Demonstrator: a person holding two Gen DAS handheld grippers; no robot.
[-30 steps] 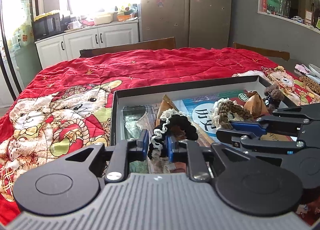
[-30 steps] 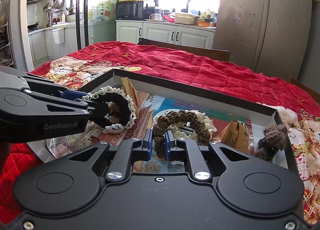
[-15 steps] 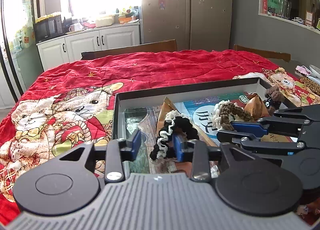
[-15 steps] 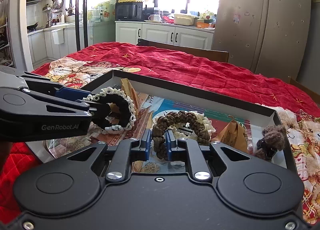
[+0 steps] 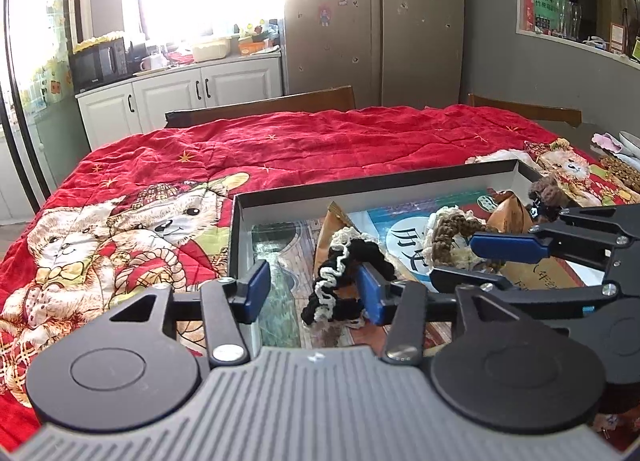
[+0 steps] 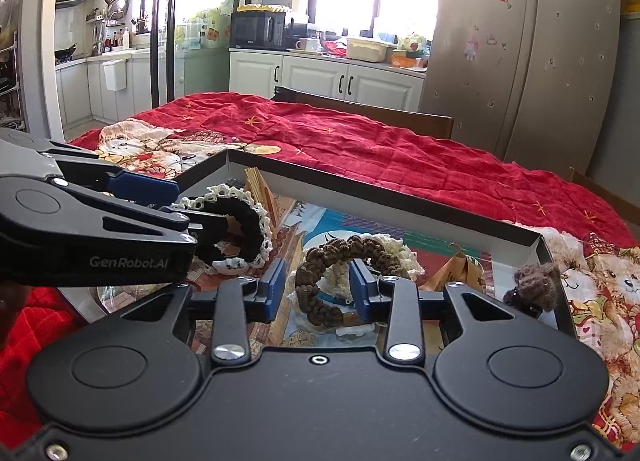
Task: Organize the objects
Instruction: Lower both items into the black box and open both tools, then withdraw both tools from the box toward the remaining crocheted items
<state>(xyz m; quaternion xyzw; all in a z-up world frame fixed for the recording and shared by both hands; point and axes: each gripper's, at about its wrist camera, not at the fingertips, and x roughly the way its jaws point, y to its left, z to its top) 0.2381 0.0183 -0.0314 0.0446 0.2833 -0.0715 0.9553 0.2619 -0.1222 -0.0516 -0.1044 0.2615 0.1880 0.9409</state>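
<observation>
Left claw (image 5: 312, 287) jaws just opening, black scrunchie (image 5: 344, 281) loose between; right claw (image 6: 318, 287) jaws just opening around brown scrunchie (image 6: 320, 293); both in box (image 6: 400, 201).

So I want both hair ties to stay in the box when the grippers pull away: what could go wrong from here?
1. The black crocheted scrunchie with cream lace edging leans on one blue pad of the left gripper, whose jaws have just been opening; pulling back could snag it.
2. The brown crocheted scrunchie sits between the right gripper's just-opened pads and might drag out.
3. The grippers are close together over the black-rimmed box and might collide.
</observation>
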